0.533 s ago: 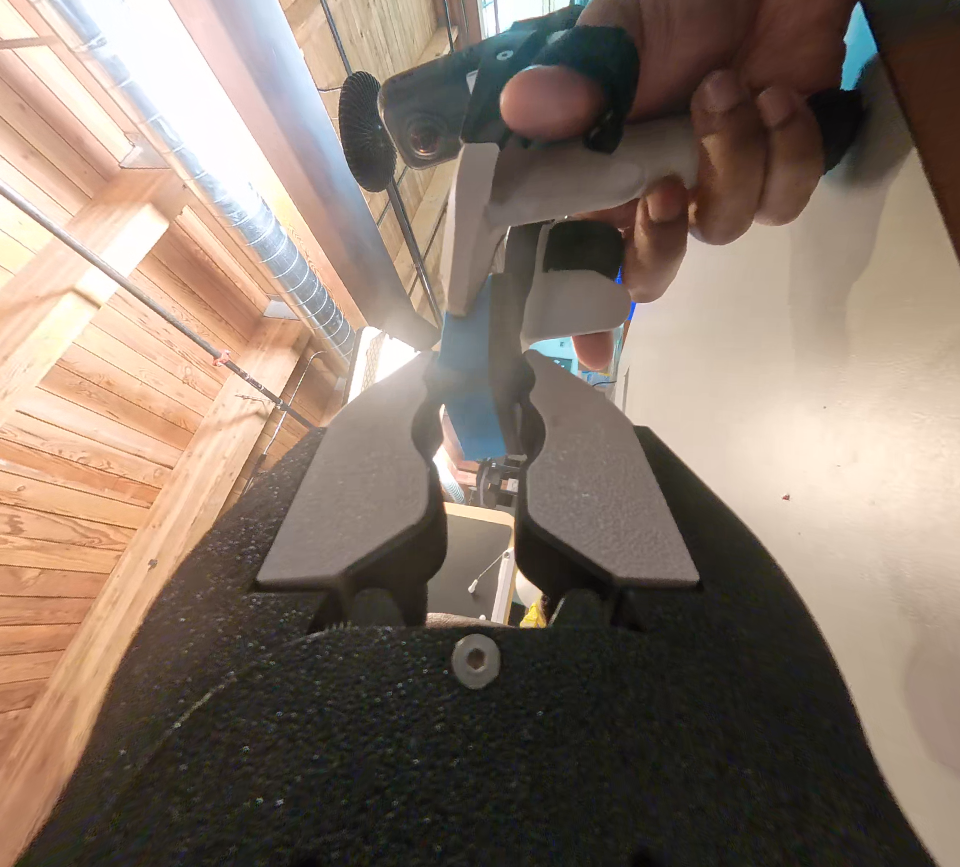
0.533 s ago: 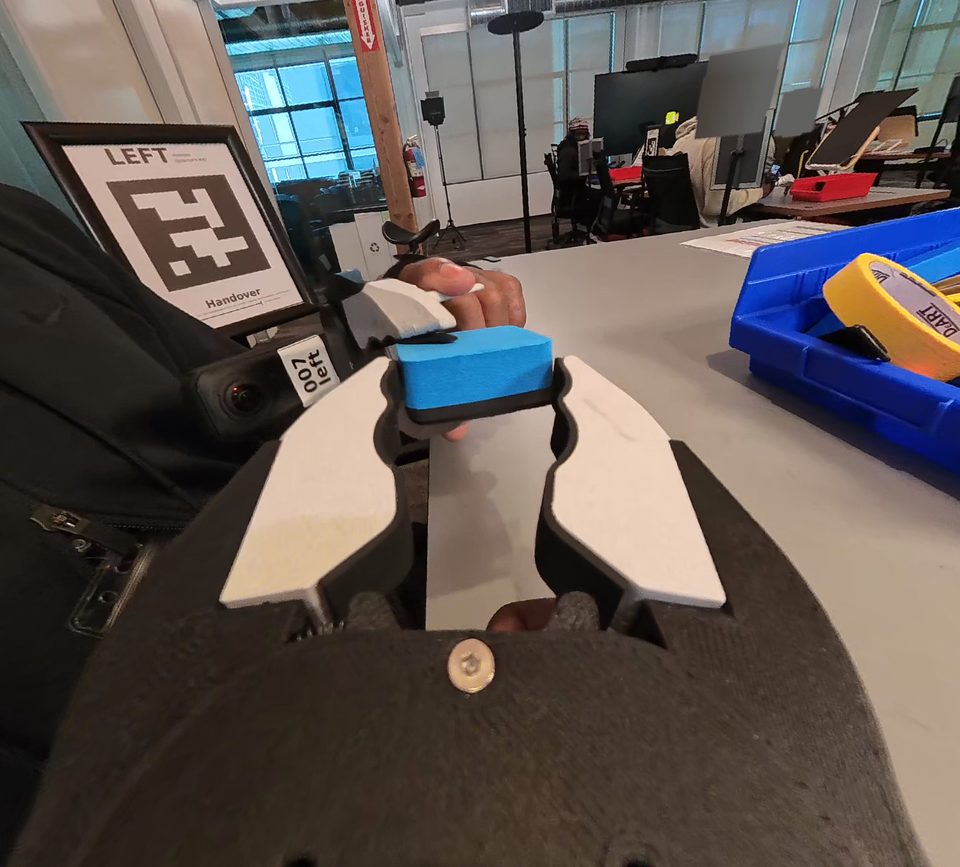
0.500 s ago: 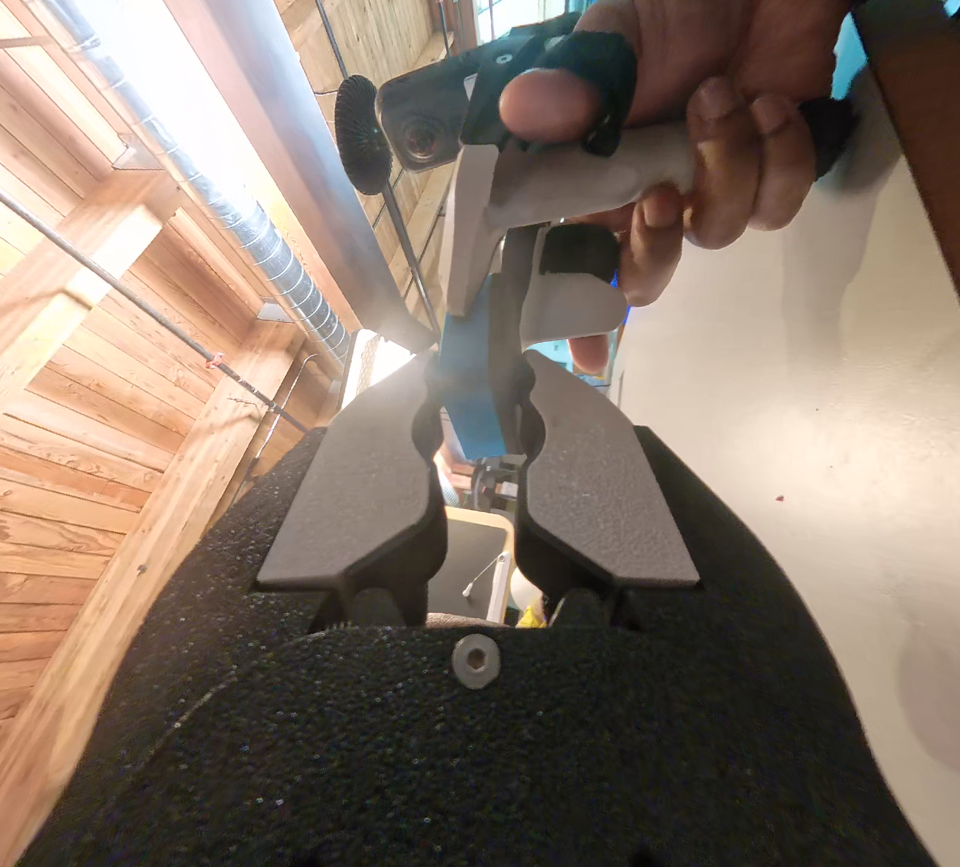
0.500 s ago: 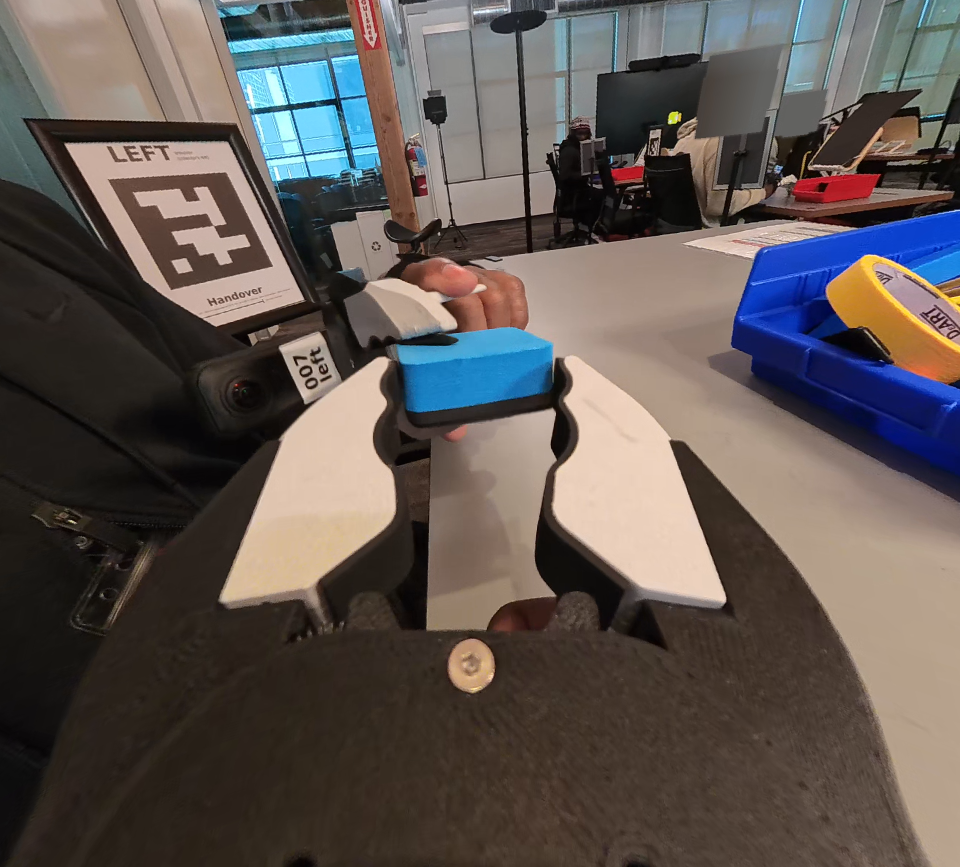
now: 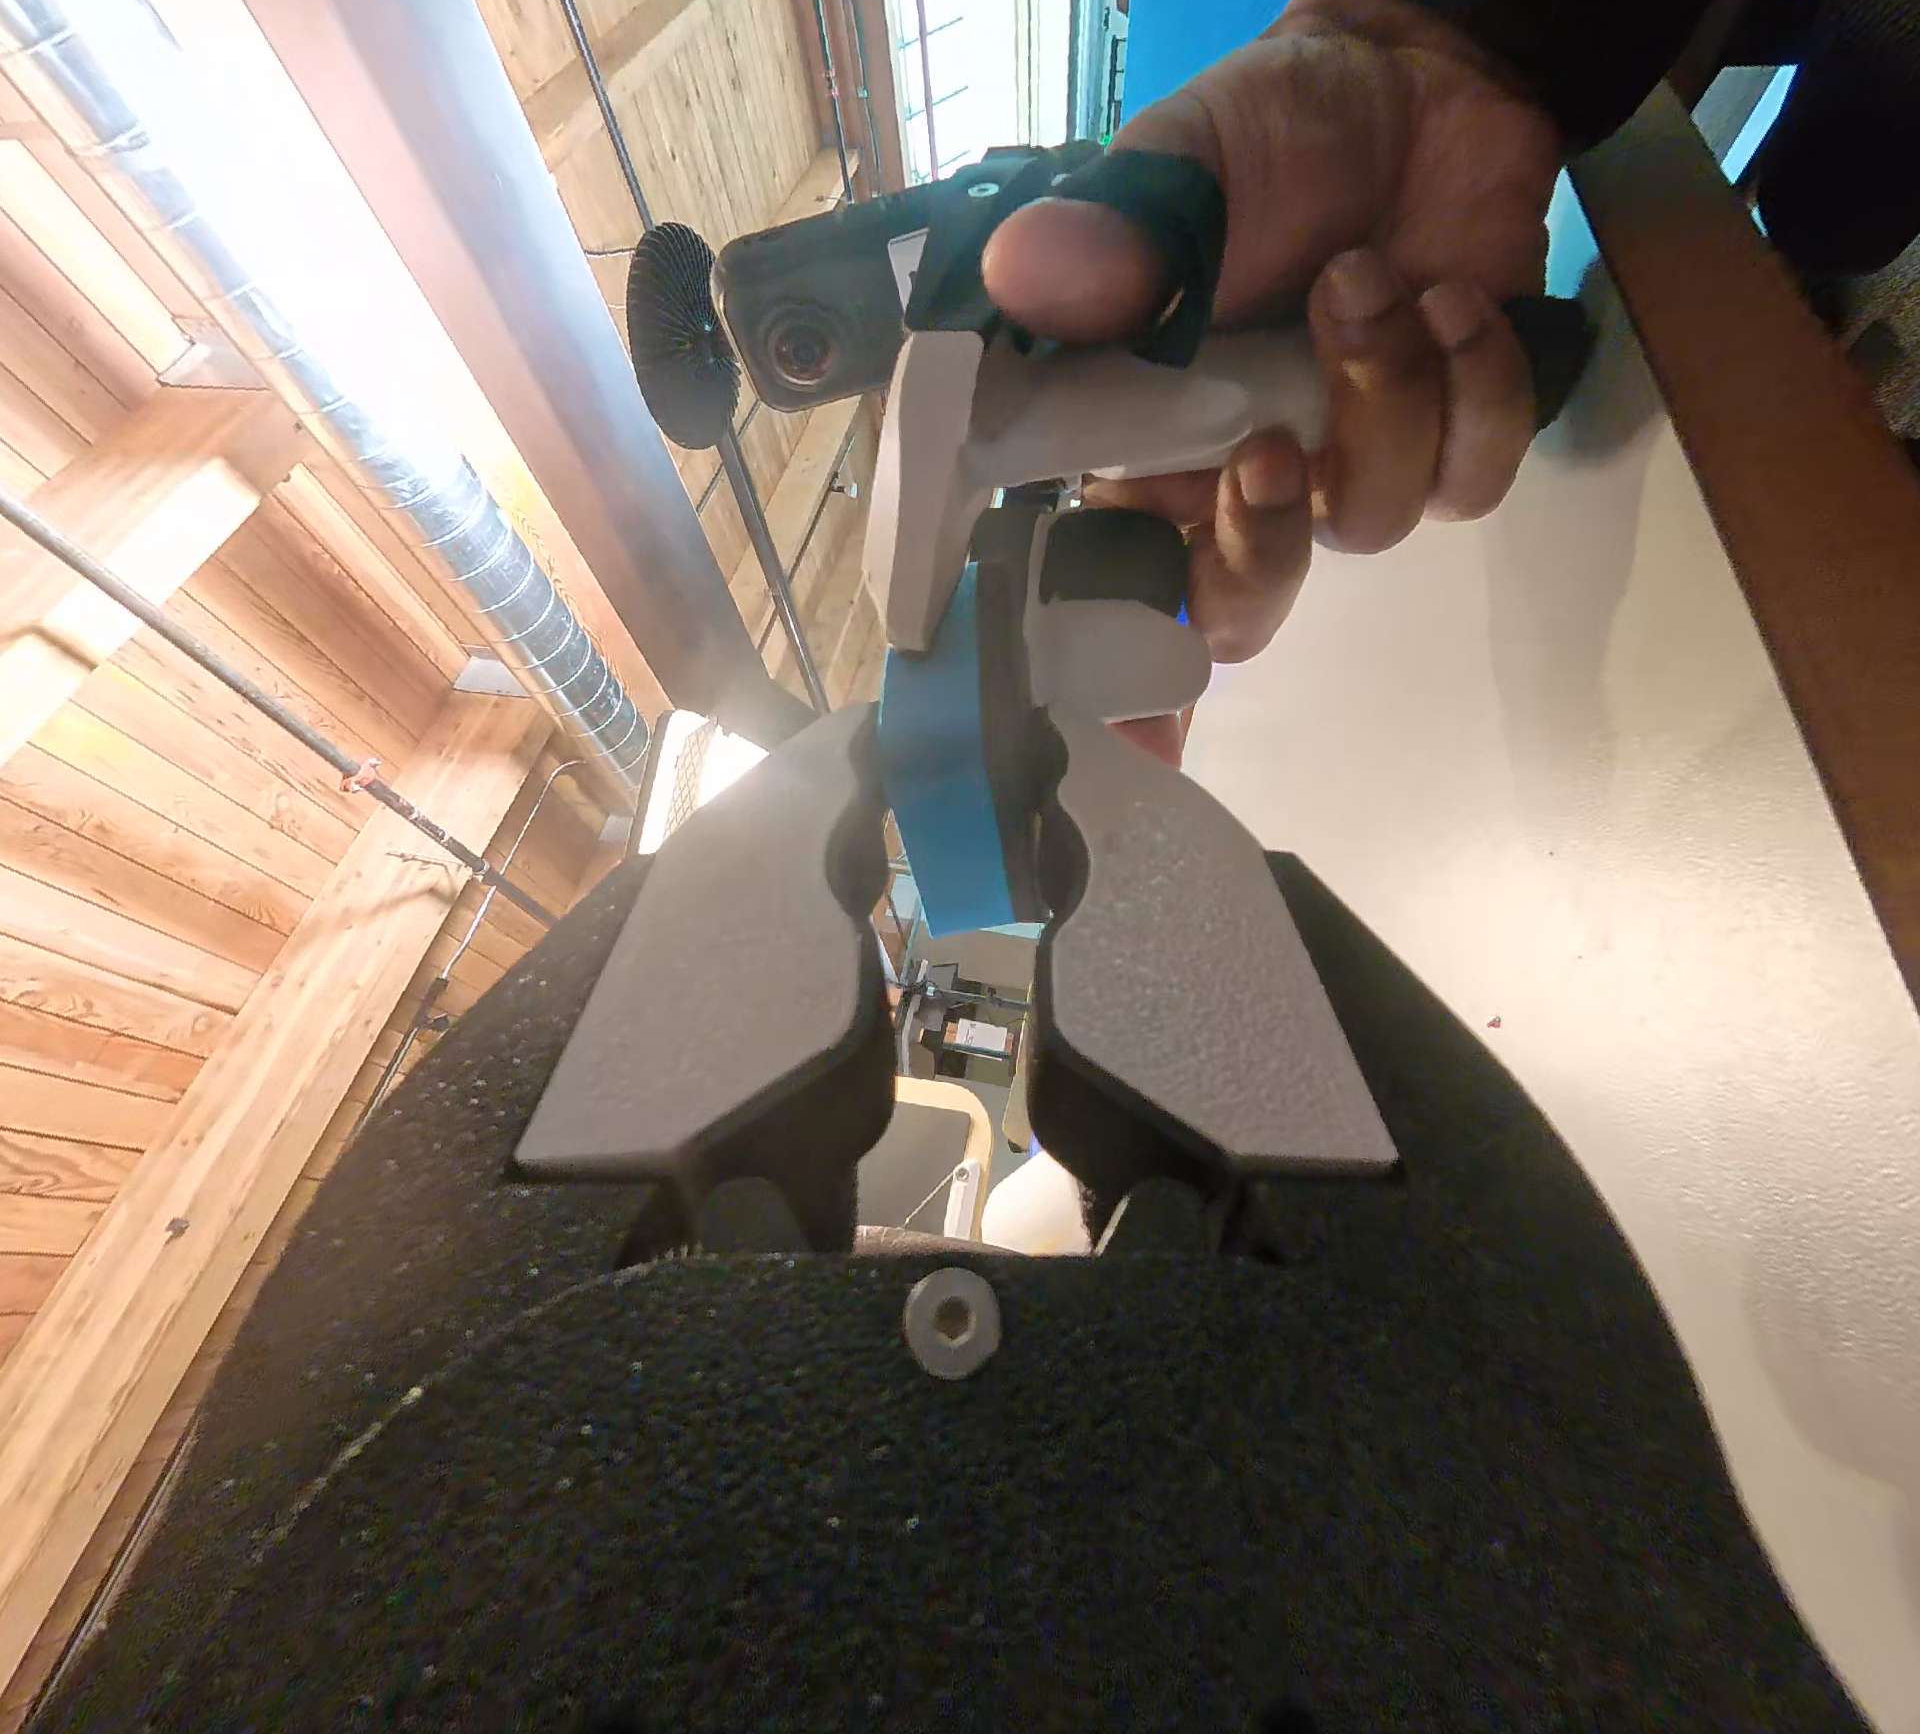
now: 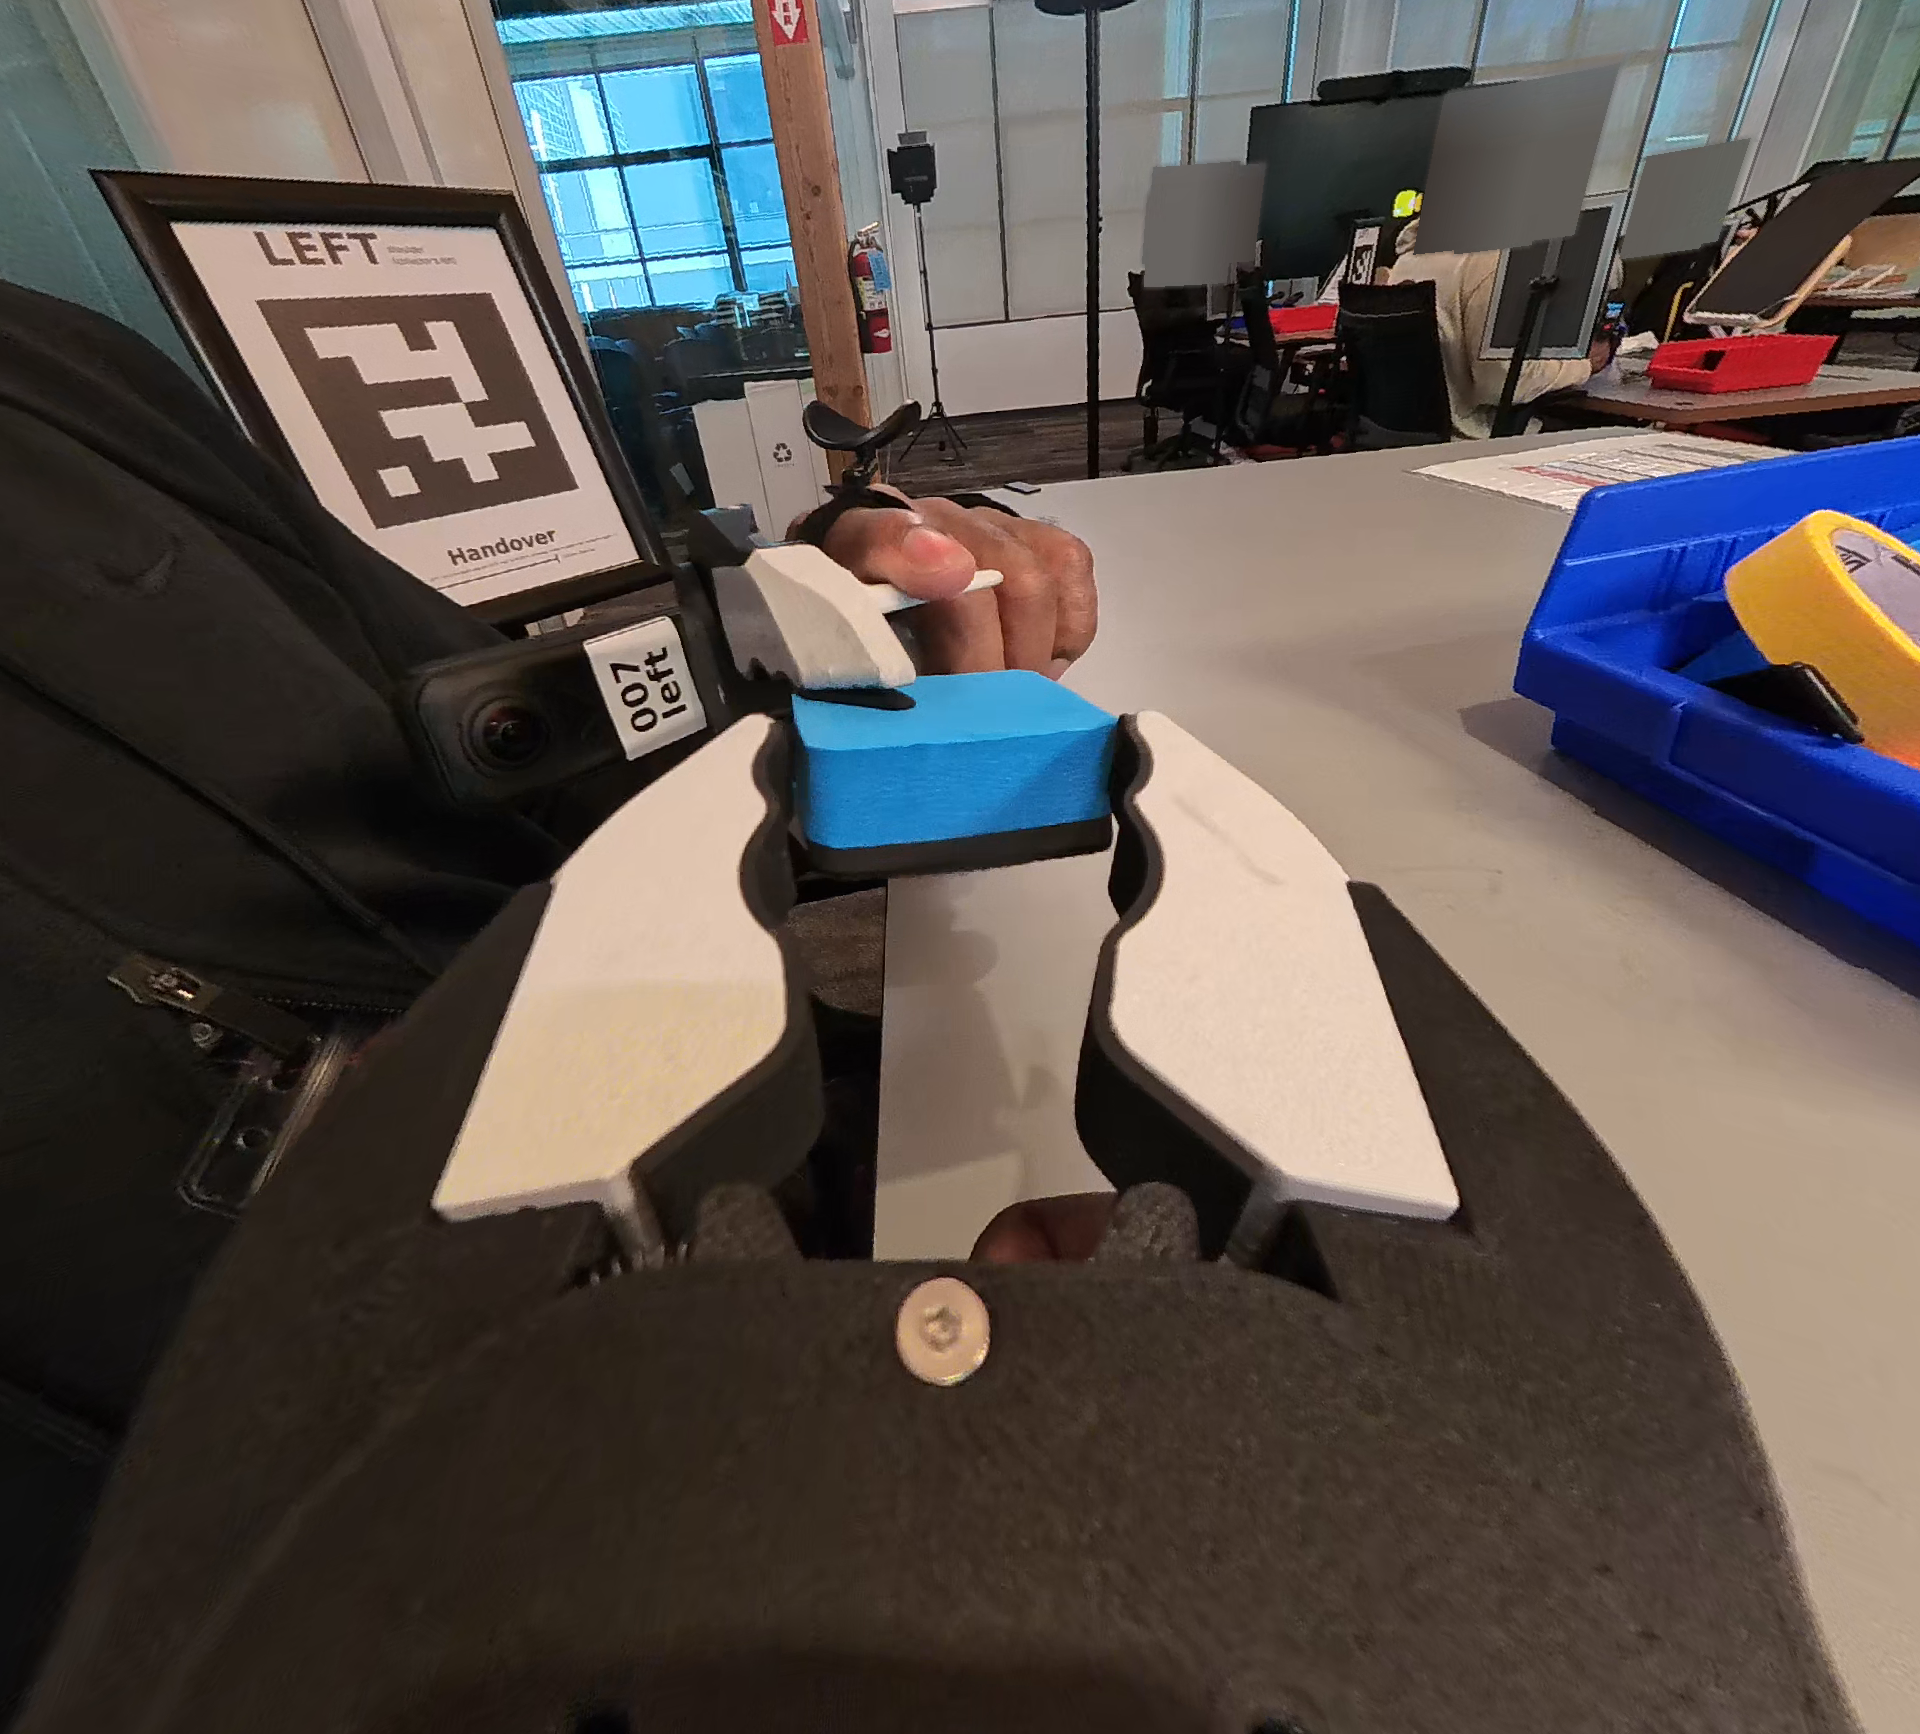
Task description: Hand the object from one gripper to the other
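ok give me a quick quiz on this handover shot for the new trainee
1. Pick one: what is clamped between the right tongs? A) a red tray B) a blue foam block C) a marker pen
2. True or false: the yellow tape roll sits inside the blue bin.
3. In the right wrist view, what colour is the thin layer along the bottom of the block?

Key: 1. B, gripped on its two sides. 2. True. 3. Black.
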### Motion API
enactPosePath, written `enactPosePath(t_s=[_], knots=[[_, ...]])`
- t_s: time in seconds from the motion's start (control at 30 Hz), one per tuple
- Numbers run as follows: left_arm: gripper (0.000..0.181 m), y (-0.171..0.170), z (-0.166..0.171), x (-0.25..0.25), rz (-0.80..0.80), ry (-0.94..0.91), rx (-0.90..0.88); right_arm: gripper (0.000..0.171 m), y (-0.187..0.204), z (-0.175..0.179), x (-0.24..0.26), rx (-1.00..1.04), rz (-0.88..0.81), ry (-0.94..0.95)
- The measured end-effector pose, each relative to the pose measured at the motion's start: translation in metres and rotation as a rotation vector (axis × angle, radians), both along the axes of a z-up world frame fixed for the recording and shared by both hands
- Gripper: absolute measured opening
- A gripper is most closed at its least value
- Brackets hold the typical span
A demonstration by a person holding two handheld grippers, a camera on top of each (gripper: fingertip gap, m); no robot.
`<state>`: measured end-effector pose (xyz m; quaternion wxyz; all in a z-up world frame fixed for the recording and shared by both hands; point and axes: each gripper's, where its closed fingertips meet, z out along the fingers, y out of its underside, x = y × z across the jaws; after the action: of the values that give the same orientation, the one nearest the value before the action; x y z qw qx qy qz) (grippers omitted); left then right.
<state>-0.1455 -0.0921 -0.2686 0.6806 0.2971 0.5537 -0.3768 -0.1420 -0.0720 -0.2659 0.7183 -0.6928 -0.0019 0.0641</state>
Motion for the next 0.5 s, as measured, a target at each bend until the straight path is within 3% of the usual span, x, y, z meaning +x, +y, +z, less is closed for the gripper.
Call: enactPosePath(t_s=[0.37, 0.5], knots=[[0.026, -0.003, -0.001, -0.006, -0.030, 0.013, 0.005, 0.058, -0.001, -0.001, -0.007, -0.007, 0.060, 0.035], [0.031, 0.002, -0.001, 0.008, -0.041, 0.201, -0.084, 0.058, -0.003, 0.003, 0.001, 0.025, -0.016, -0.046]])
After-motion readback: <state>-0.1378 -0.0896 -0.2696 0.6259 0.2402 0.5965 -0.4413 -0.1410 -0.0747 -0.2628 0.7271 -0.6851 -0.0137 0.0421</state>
